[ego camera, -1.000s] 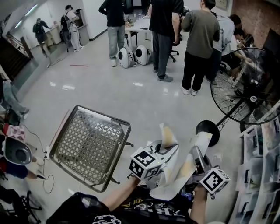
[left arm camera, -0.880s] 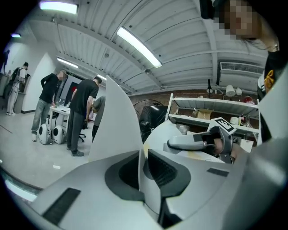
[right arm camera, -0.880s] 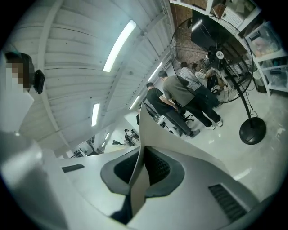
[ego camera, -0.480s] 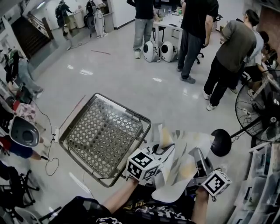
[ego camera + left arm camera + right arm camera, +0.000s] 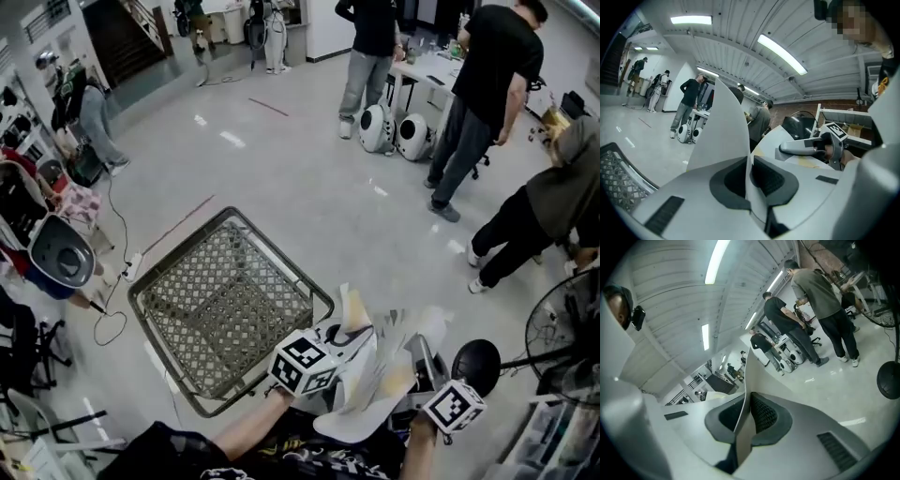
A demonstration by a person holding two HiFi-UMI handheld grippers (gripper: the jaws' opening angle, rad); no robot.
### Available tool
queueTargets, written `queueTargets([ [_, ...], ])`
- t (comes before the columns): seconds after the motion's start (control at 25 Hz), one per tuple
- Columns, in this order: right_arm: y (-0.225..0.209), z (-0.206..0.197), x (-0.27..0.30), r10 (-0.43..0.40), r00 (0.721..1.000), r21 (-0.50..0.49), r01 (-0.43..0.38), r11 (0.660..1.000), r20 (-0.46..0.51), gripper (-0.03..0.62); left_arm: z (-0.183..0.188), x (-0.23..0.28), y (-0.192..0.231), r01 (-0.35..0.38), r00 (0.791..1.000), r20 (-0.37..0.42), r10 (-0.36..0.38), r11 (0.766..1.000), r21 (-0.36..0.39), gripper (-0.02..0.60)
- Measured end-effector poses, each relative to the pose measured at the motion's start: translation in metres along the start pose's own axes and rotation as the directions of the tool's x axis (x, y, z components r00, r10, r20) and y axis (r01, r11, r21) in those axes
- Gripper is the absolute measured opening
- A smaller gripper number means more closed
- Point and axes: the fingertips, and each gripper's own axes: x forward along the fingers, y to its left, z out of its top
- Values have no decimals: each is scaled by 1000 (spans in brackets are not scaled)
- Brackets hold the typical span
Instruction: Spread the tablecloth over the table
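Both tools are pinched nearly closed on the thin, pale white tablecloth (image 5: 373, 386). The left gripper (image 5: 749, 161) and the right gripper (image 5: 746, 412) each bite a separate stretch of its edge, likely so the sheet can be pulled wide between them. In the head view the cloth hangs crumpled between the two tools, close to the person's body. It sits just beside the near corner of the grey metal lattice-top table (image 5: 220, 300) and is not yet over it. Nothing lies on the tabletop, and no container is involved.
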Motion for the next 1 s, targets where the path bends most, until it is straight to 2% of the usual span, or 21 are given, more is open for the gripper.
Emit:
queueTargets([
  [0.08, -10, 32, 31, 12, 1000, -18, -13, 1000, -26, 18, 19, 26, 24, -41, 999, 7, 41, 999, -29, 34],
  [0.2, -24, 68, 77, 103, 992, 14, -102, 995, -69, 18, 47, 56, 54, -101, 994, 30, 103, 993, -68, 34],
  [0.32, -43, 95, 118, 123, 984, -6, -125, 992, -128, 18, 70, 81, 79, -164, 985, 32, 167, 983, -80, 34],
  [0.52, -47, 123, 177, 179, 967, -45, -190, 981, -184, 18, 87, 84, 123, -295, 955, 18, 297, 953, -72, 28],
  [0.72, -43, 122, 222, 265, 942, -14, -274, 962, -203, 17, 99, 63, 166, -404, 912, 39, 408, 911, -86, 28],
  [0.84, -28, 118, 240, 287, 935, 1, -293, 956, -207, 17, 108, 45, 189, -465, 883, 38, 467, 884, -49, 28],
  [1.0, 1, 91, 262, 324, 911, 37, -325, 945, -256, 17, 118, 9, 218, -523, 850, 54, 523, 852, -18, 28],
])
